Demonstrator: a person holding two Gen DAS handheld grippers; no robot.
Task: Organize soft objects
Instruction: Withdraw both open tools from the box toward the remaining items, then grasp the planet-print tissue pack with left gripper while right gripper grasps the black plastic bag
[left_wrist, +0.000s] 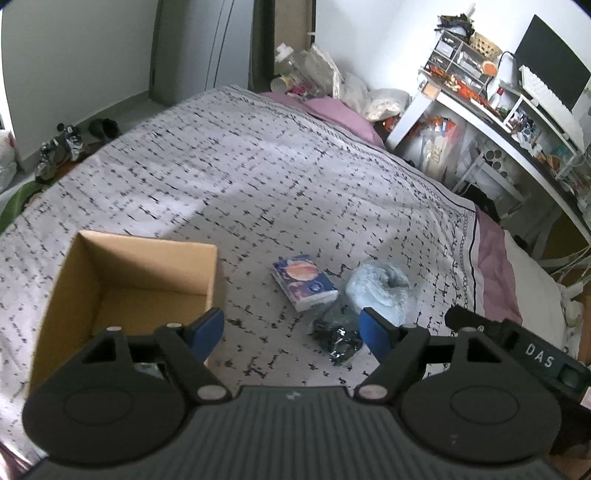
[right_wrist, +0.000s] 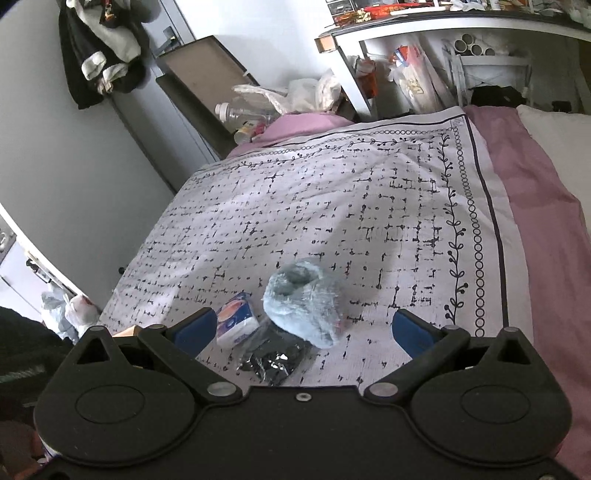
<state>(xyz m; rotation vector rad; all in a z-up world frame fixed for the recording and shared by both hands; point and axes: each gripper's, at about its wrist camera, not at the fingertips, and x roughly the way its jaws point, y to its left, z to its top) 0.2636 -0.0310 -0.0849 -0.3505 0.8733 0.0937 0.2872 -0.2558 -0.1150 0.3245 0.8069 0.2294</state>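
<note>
An open cardboard box (left_wrist: 122, 291) stands on the bed at the left. A blue tissue pack (left_wrist: 303, 281), a fluffy light-blue bundle (left_wrist: 380, 288) and a black item in clear wrap (left_wrist: 334, 341) lie together to its right. My left gripper (left_wrist: 291, 330) is open and empty, hovering above the bed between the box and these items. In the right wrist view the tissue pack (right_wrist: 236, 325), the fluffy bundle (right_wrist: 304, 304) and the black wrapped item (right_wrist: 271, 356) lie just ahead. My right gripper (right_wrist: 304, 330) is open and empty above them.
The bed has a white patterned cover (left_wrist: 240, 166) over a pink sheet (right_wrist: 535, 206). A cluttered white desk (left_wrist: 491, 122) stands to the right, with bags and bottles (left_wrist: 314, 74) at the far end. Shoes (left_wrist: 62, 147) lie on the floor at the left.
</note>
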